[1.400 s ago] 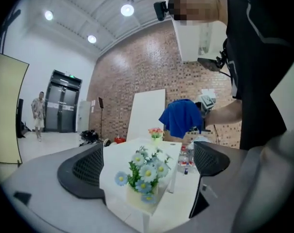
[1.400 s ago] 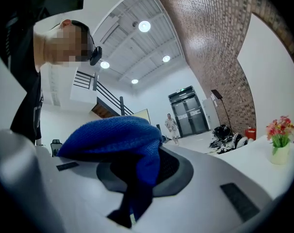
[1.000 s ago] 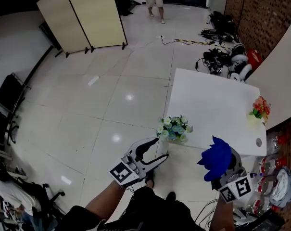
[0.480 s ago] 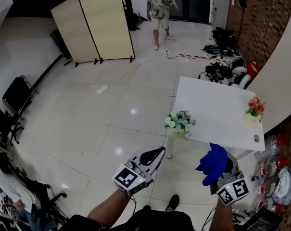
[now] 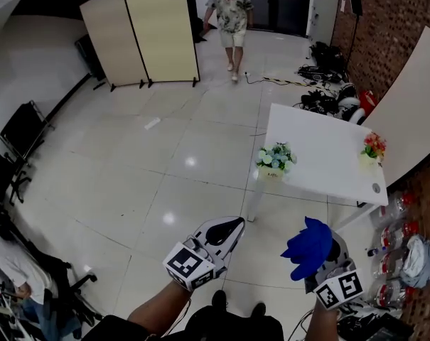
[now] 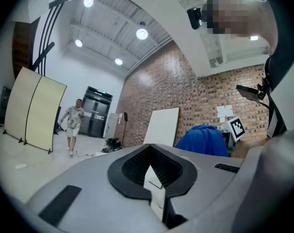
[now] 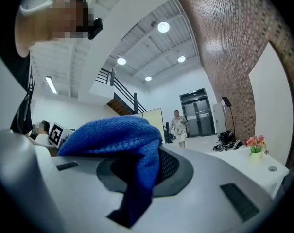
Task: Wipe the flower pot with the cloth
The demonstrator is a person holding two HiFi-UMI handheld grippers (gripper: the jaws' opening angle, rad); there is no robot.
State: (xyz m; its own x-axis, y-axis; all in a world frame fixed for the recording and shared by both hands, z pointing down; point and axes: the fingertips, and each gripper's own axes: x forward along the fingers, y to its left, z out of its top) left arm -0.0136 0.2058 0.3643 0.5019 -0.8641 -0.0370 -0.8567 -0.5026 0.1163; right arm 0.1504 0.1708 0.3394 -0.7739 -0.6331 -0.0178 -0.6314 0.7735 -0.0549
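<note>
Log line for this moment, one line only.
left gripper: shut | right gripper: shut on blue cloth | flower pot, blue-white flowers: on white table corner, not yet reached

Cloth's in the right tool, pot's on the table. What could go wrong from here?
1. The flower pot stands right at the table's near corner; a sideways wipe could push it off, and the left tool is shut and empty, not bracing it.
2. The cloth is bunched over the right tool with a loose tail; it may catch on the pot and tip it.
</note>
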